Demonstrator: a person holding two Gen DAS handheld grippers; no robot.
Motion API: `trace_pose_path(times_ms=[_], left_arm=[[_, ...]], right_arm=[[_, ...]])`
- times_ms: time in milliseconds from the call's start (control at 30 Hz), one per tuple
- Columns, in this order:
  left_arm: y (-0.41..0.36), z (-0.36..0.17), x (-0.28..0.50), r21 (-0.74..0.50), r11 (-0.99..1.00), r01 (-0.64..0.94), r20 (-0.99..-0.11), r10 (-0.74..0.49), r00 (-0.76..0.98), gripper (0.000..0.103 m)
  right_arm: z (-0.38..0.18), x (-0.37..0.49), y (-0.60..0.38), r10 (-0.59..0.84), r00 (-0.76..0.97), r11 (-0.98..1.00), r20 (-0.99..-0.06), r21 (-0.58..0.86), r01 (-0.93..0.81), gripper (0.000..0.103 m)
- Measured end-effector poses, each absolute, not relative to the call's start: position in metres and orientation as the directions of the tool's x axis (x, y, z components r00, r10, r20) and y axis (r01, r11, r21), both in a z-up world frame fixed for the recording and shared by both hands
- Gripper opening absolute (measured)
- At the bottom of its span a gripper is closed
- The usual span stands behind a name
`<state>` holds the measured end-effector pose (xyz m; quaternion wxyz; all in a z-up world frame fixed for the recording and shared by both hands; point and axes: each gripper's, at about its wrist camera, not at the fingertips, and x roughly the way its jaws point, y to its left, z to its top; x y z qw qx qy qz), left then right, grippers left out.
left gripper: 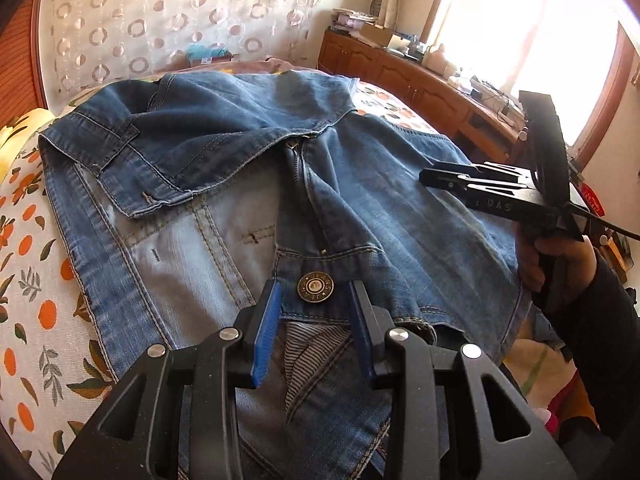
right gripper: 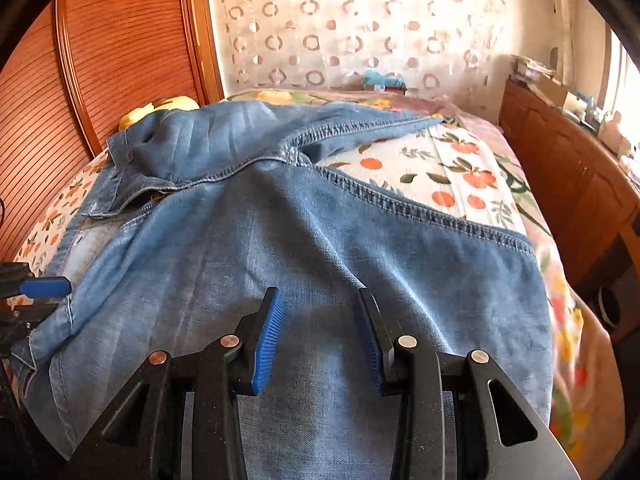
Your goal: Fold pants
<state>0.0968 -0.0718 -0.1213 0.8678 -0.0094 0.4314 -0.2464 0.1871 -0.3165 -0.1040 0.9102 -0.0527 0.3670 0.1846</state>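
Blue jeans point(left gripper: 248, 148) lie bunched on a bed, fly open, with the metal waist button point(left gripper: 315, 287) near me. My left gripper point(left gripper: 316, 292) is open, its blue pads on either side of the button and waistband, just above the cloth. My right gripper point(right gripper: 318, 300) is open over a smooth stretch of the jeans point(right gripper: 304, 232); nothing is between its fingers. In the left wrist view the right gripper point(left gripper: 430, 178) shows at the right, held over the jeans' right edge. A blue fingertip point(right gripper: 44, 287) of the left gripper shows at the right wrist view's left edge.
The bed has a sheet with an orange-fruit print point(right gripper: 460, 176). A wooden headboard point(right gripper: 120, 60) stands at the left. A wooden cabinet point(left gripper: 420, 84) with clutter runs along the right, under a bright window point(left gripper: 520, 20). A patterned curtain point(right gripper: 360, 20) hangs behind the bed.
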Motion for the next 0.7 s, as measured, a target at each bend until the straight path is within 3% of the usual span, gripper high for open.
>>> trace_pose_path(times_ms=[133, 267, 400, 700], left_arm=[[-0.072, -0.124, 0.093, -0.260, 0.863, 0.434, -0.731, -0.469, 0.495, 0.013], [-0.081, -0.123, 0.091, -0.236, 0.857, 0.457, -0.734, -0.466, 0.494, 0.004], [-0.082, -0.121, 0.091, -0.210, 0.872, 0.442, -0.737, -0.438, 0.514, 0.004], [-0.086, -0.125, 0.104, -0.159, 0.890, 0.428, -0.766, -0.385, 0.515, 0.022]], right_arm=[[-0.105, 0.181, -0.314, 0.293, 0.664, 0.926, -0.687, 0.031, -0.377, 0.039], [-0.105, 0.181, -0.320, 0.300, 0.665, 0.926, -0.683, 0.043, -0.374, 0.039], [-0.107, 0.192, -0.324, 0.312, 0.659, 0.925, -0.684, 0.060, -0.375, 0.039], [-0.107, 0.192, -0.321, 0.306, 0.662, 0.926, -0.685, 0.051, -0.374, 0.039]])
